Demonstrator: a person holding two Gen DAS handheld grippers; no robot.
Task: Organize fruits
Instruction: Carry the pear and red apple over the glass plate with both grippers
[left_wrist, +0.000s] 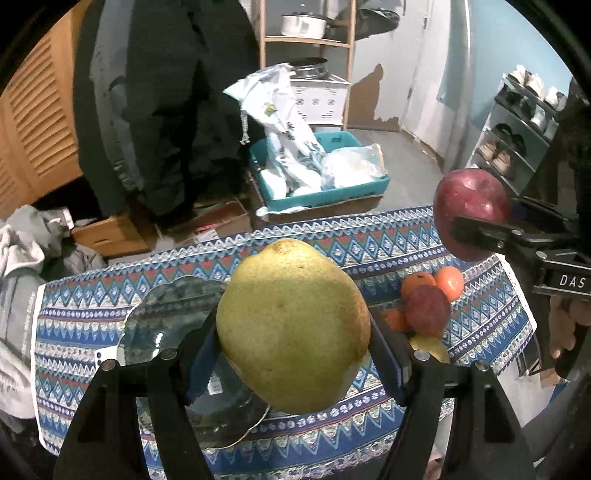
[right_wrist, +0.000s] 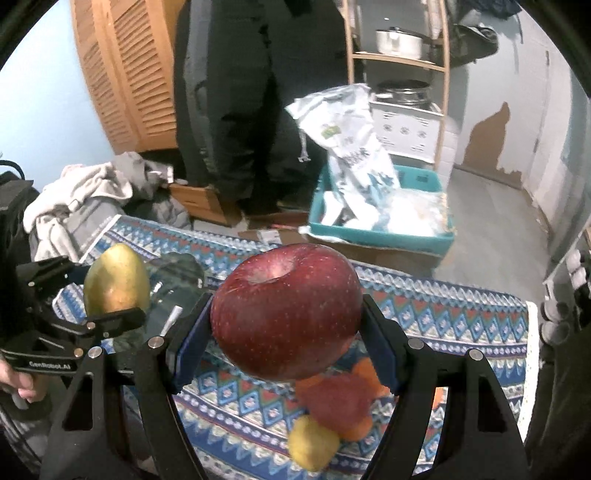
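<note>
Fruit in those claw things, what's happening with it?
A person is sorting fruit with two hand-held grippers. The left gripper clamps a big yellow-green pear above a glass plate. The right gripper clamps a red apple. More fruit, oranges among it, sits piled on the patterned tablecloth.

The pear (left_wrist: 291, 325) between my left fingers (left_wrist: 205, 354) hides much of the glass plate (left_wrist: 162, 317) beneath it. In the right wrist view the red apple (right_wrist: 286, 314) covers part of the blurred fruit pile (right_wrist: 332, 413) on the surface; its pieces run together.
</note>
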